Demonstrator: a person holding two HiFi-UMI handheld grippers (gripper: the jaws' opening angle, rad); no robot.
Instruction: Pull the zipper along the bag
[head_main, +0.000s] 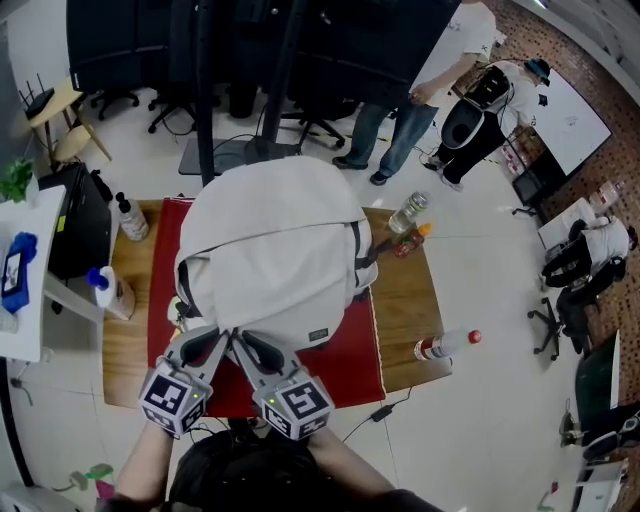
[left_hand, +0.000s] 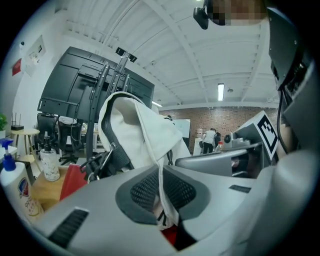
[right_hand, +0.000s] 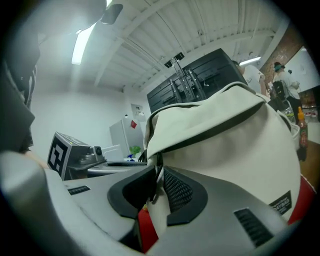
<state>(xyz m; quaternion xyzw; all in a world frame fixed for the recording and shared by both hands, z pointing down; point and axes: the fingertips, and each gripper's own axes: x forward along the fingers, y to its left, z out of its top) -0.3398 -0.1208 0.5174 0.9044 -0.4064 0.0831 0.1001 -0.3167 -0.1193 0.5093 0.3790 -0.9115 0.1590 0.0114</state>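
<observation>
Left gripper view: left gripper (left_hand: 162, 192) is pinching a fold of the white bag (left_hand: 150, 135). Right gripper (right_hand: 156, 194) is clamping the zipper pull (right_hand: 158, 172). Bag is sitting on red cloth (head_main: 350, 365), wooden table (head_main: 405, 300).

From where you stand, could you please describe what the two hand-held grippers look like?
Both the left gripper and the right gripper are smooth grey moulded plastic, each with two broad, rounded jaws. Each jaw's inner face carries a dark, mesh-textured pad set in a black surround. Behind the jaws, each gripper bears a cube with black-and-white square markers. The person's forearms are unsleeved.
</observation>
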